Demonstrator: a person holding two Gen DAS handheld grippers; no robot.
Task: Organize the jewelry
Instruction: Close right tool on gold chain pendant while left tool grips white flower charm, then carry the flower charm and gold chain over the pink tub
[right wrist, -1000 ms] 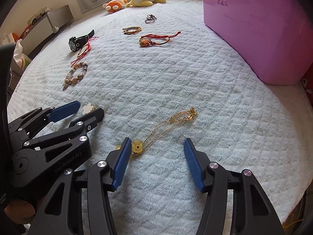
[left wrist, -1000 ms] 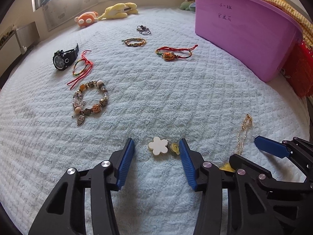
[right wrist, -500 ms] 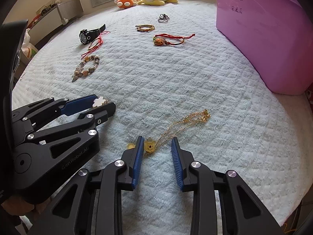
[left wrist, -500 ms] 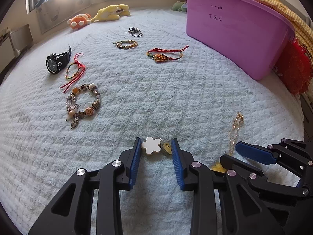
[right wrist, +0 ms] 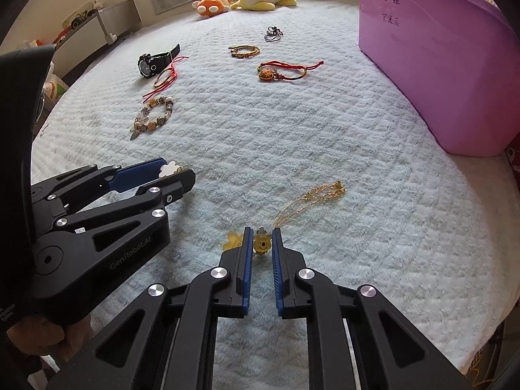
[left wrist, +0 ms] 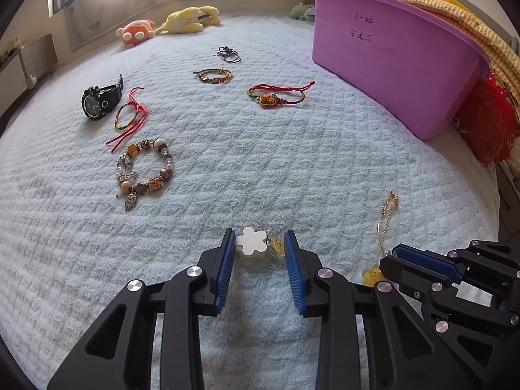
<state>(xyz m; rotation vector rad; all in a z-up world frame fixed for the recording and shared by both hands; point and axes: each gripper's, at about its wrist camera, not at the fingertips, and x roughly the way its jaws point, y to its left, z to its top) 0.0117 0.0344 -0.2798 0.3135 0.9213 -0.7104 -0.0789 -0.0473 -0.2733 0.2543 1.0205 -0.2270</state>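
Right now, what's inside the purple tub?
Its inside cannot be seen: both views show only the outer wall of the purple tub. A yellow striped cloth shows above its far rim; whether it reaches inside is unclear.

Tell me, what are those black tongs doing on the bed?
A person is sorting jewelry on a pale blanket. The left tongs are closed around a white flower charm. The right tongs have just been closing on a little yellow bear pendant, whose gold chain trails across the blanket. Other bracelets and a black watch lie further back, and a purple tub sits to the right.
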